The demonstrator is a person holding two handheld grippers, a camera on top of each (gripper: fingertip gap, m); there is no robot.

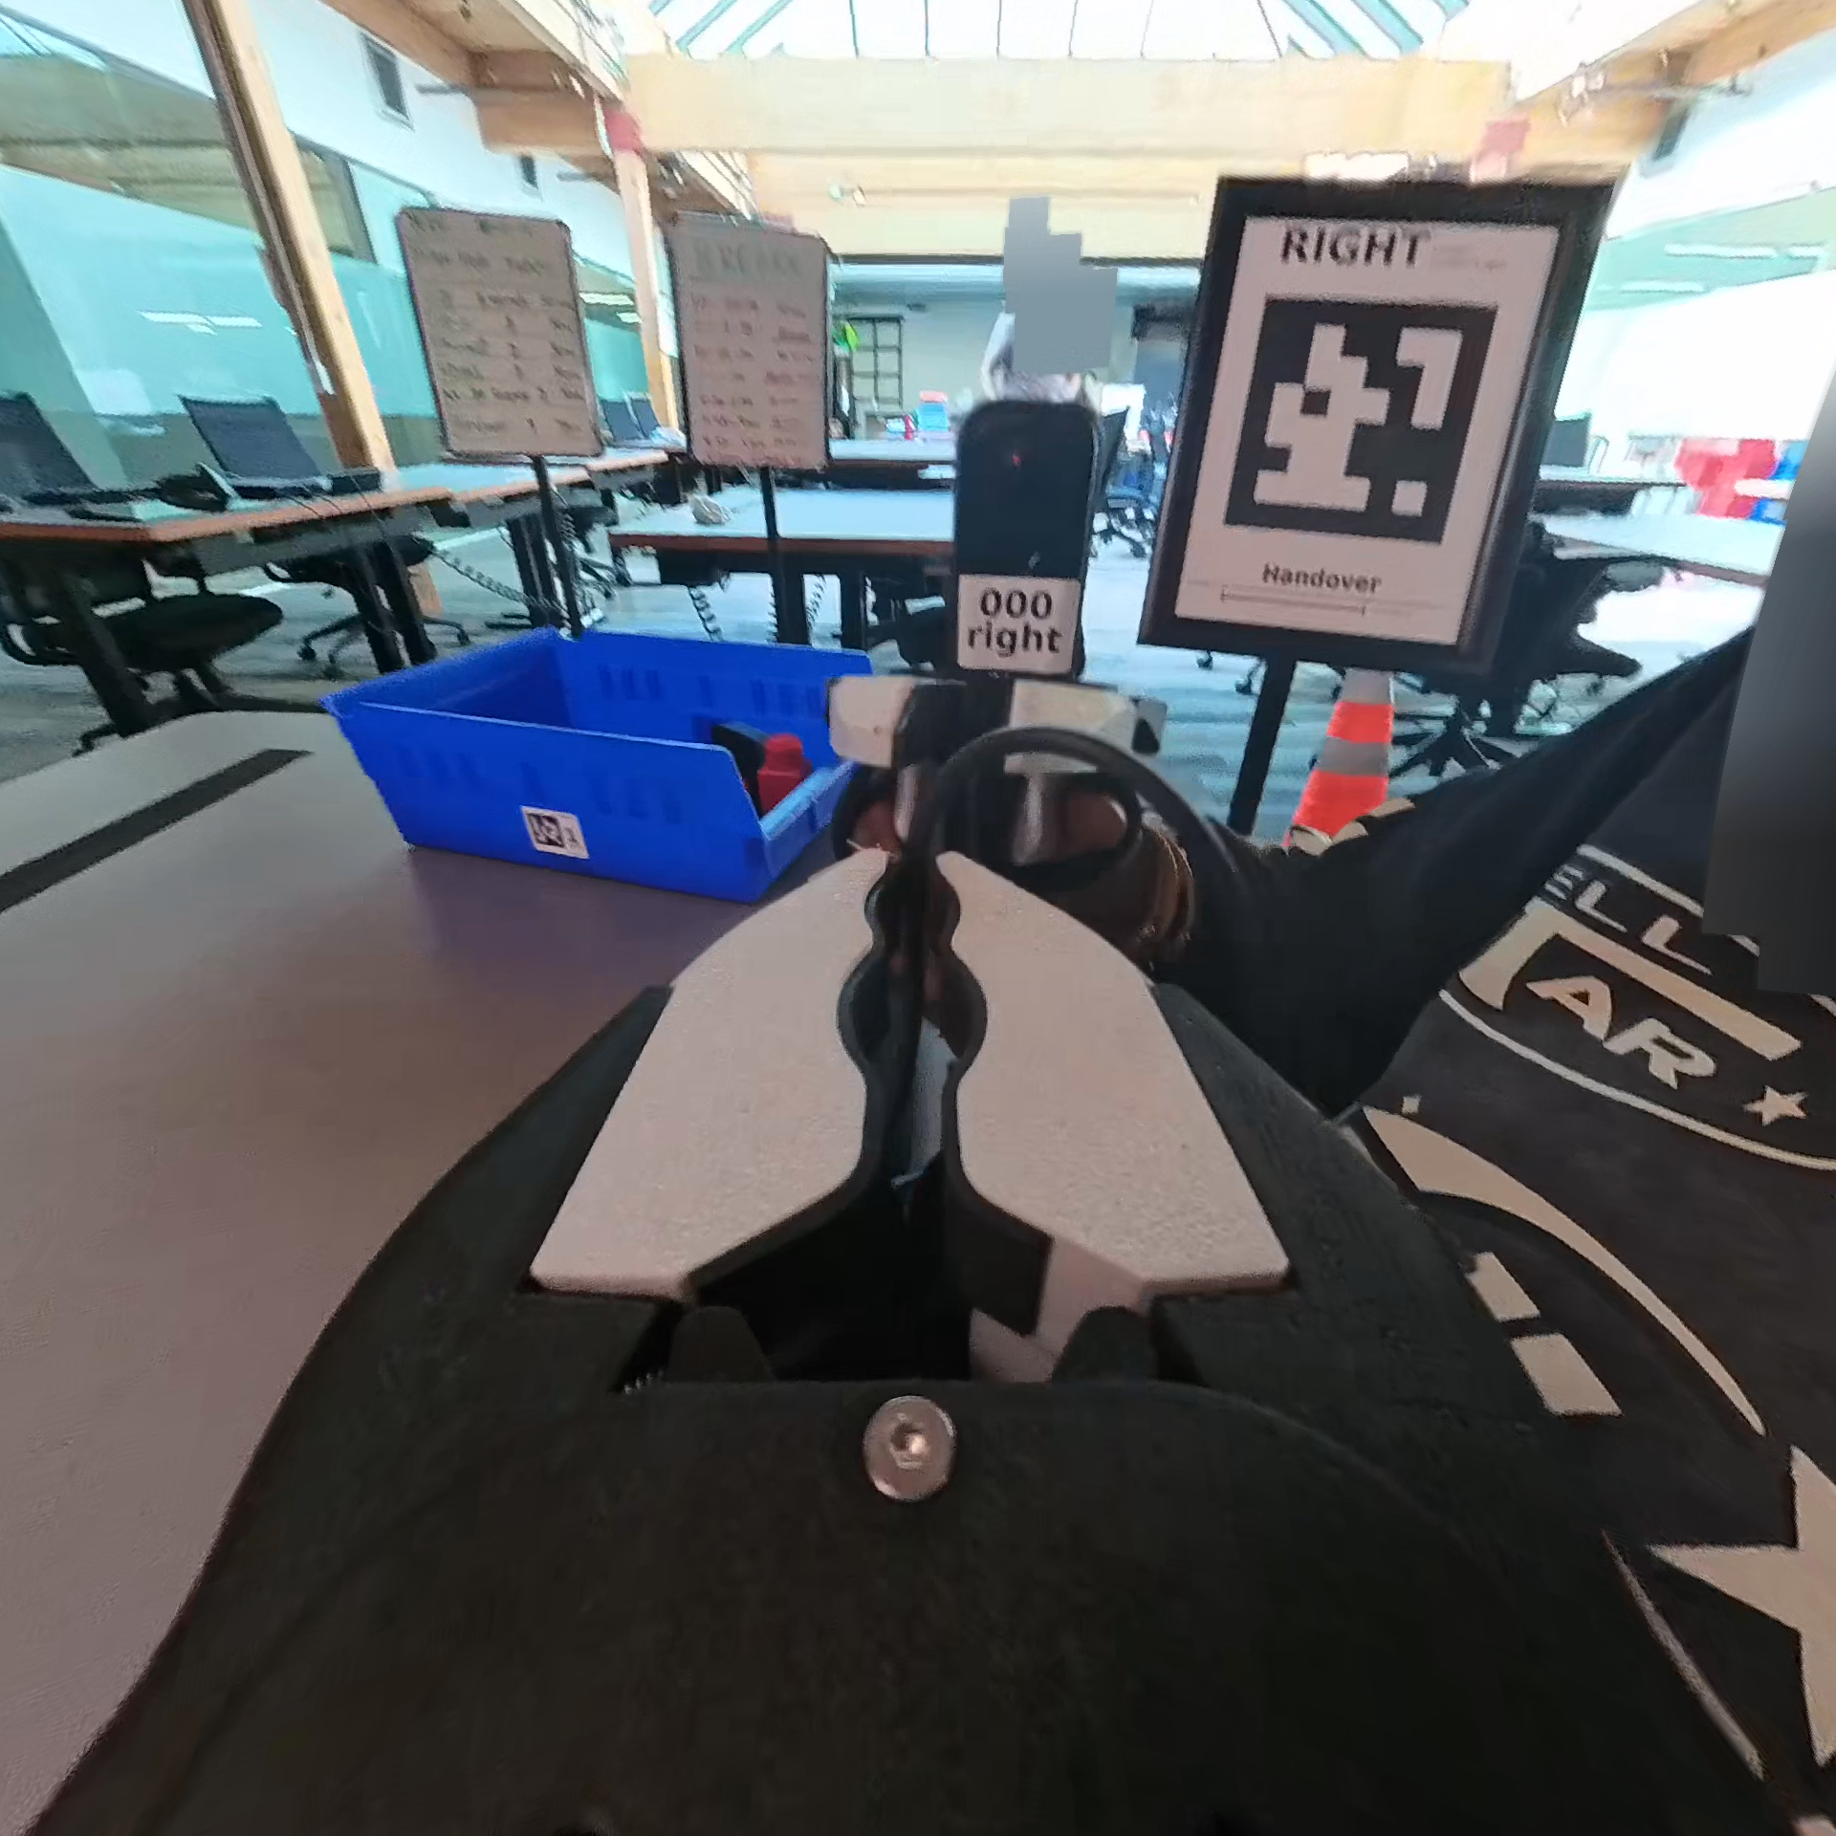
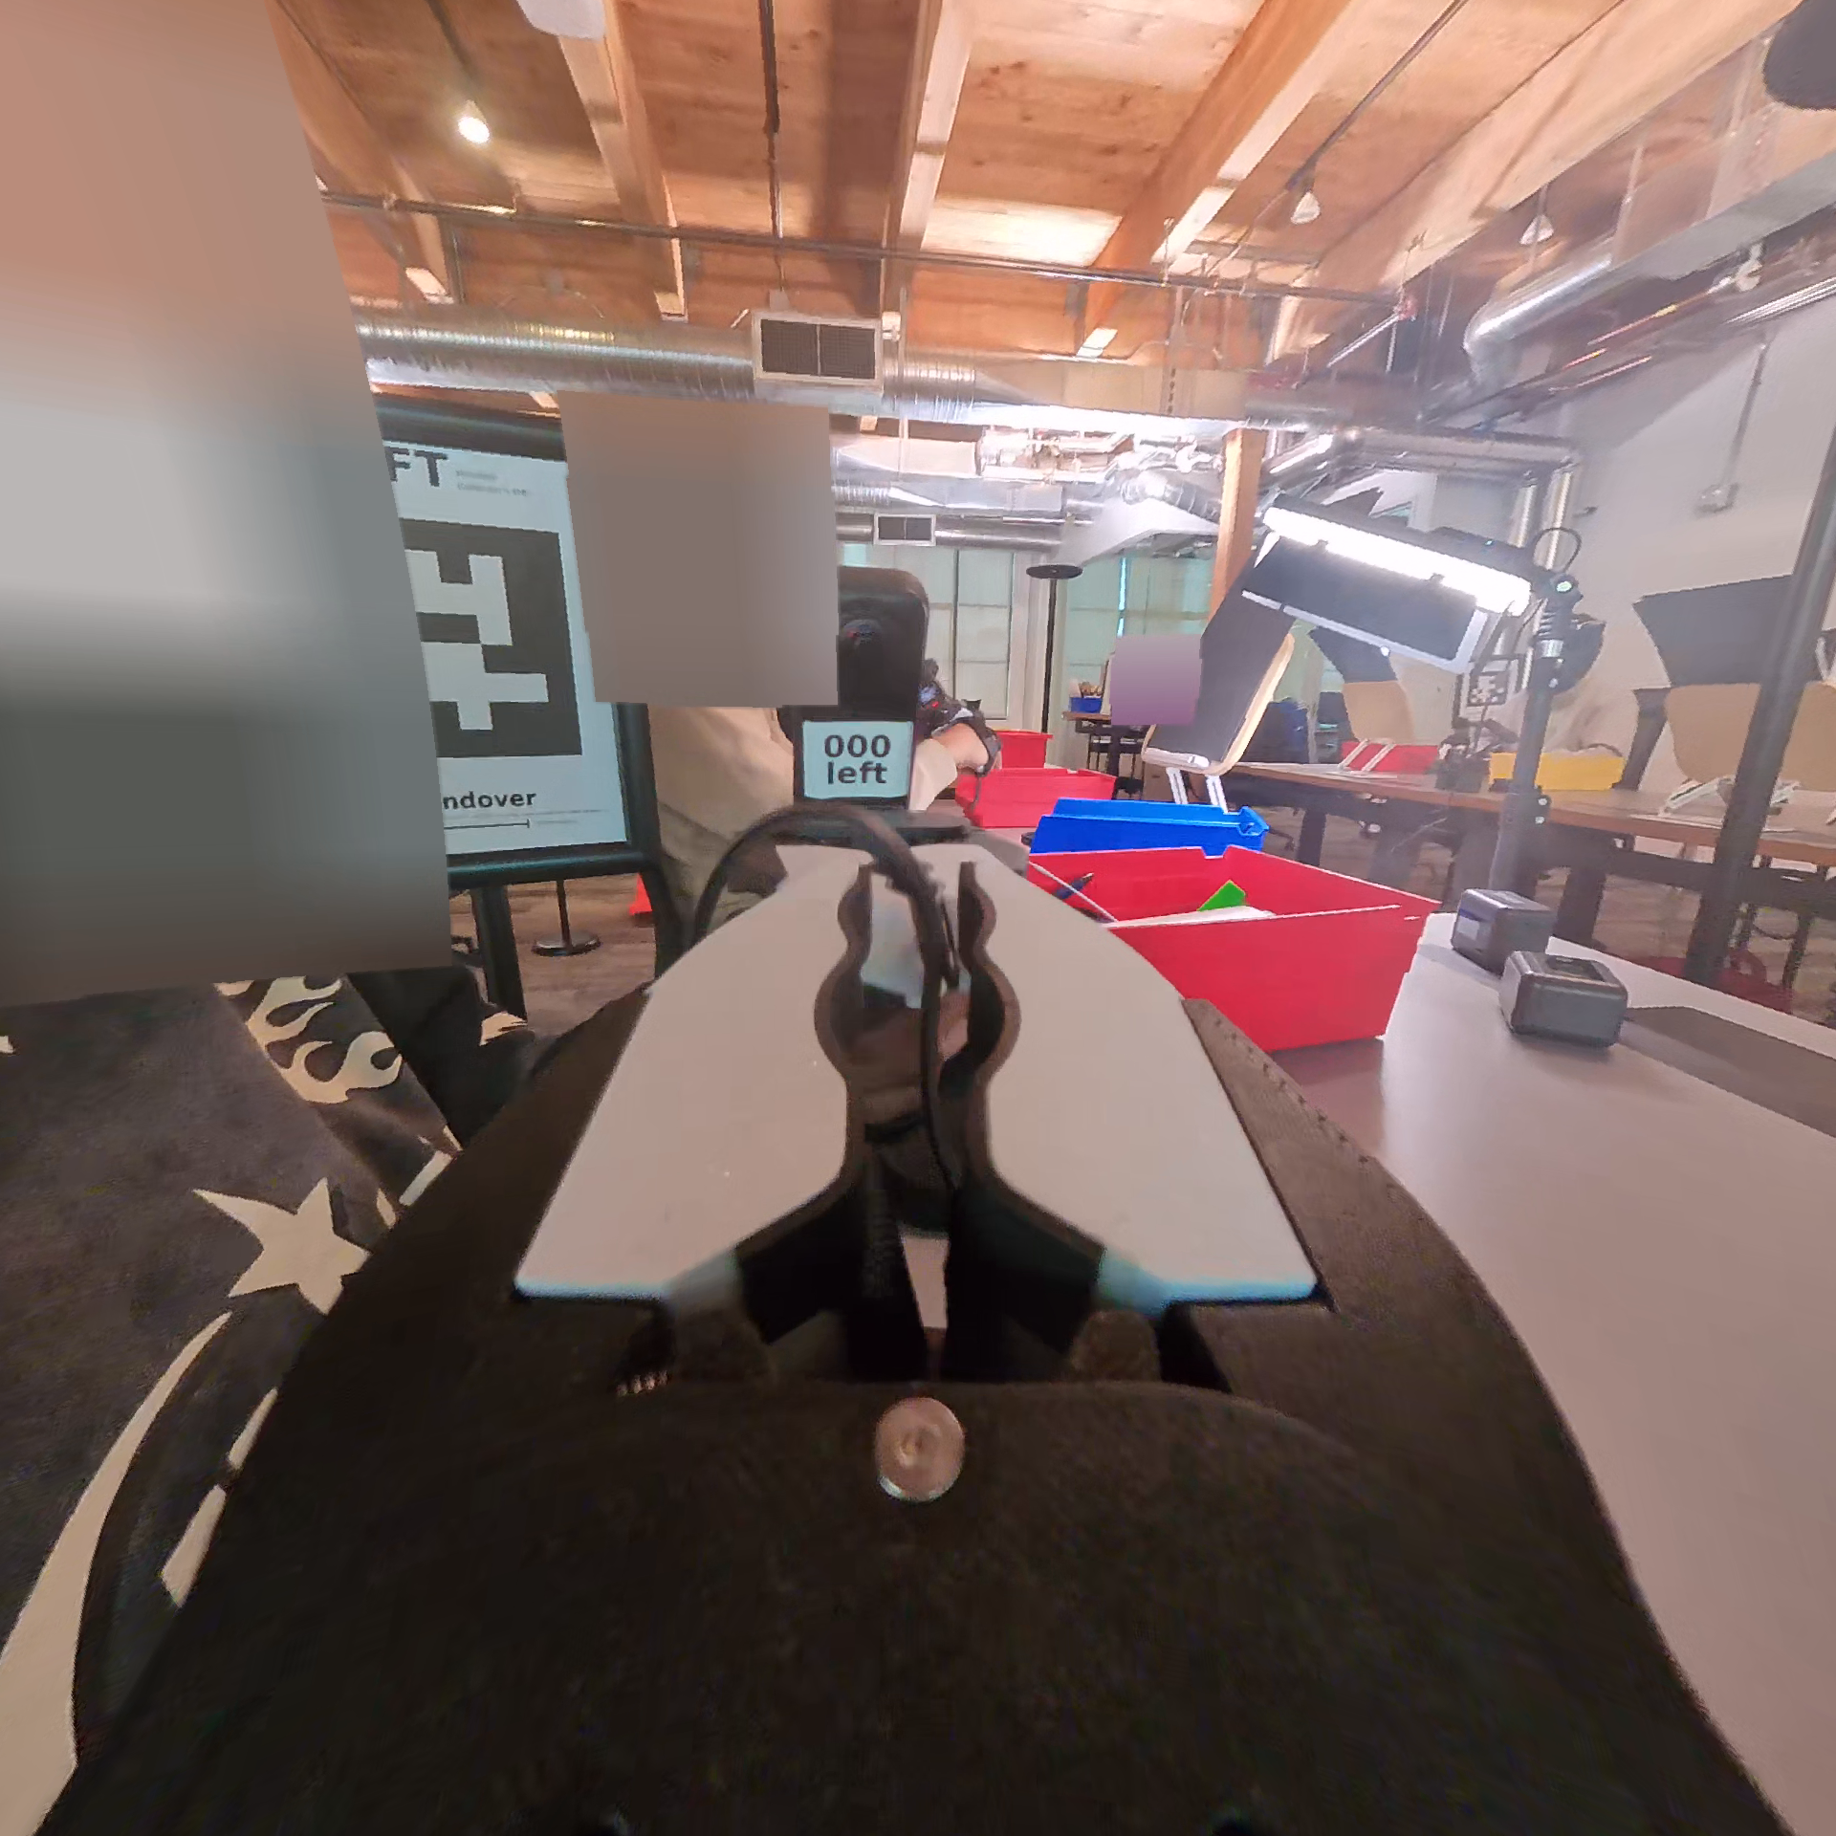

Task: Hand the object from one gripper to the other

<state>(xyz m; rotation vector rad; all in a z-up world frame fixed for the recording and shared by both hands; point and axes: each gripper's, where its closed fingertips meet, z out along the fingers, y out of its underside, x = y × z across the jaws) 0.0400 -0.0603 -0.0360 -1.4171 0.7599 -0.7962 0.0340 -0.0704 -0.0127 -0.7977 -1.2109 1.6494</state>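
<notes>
Room first: big open office w/ timber beams, glass walls and rows of desks. I'm at a pale grey counter (image 1: 248,994), bare apart from the bins and a few small bits. Beyond it stands a black-framed sign board w/ a square black-and-white marker (image 1: 1371,417), and an orange-and-white traffic cone (image 1: 1346,755) sits on the floor below it.

On the counter's far side in the left wrist view is a blue plastic bin (image 1: 556,755) w/ a small red-and-black block (image 1: 770,770) inside. In the right wrist view there's a red plastic bin (image 2: 1272,954) holding loose items I can't make out, and two small dark grey boxes (image 2: 1560,994) just beside it.

My two grippers face each other nose to nose above the counter edge. The left gripper (image 1: 912,874) is pinched onto the thin black looped cord (image 1: 1038,737), which runs down btwn its white fingers. The right gripper (image 2: 916,879) has the same cord in its slot, but the gap looks a bit wider than the cord, so I can't tell if it's actually biting.

Progress, my read: approx. mid-handover. The cord is off the counter and spans both grippers. Left to do: confirm one side's hold, release the other, pull apart.
</notes>
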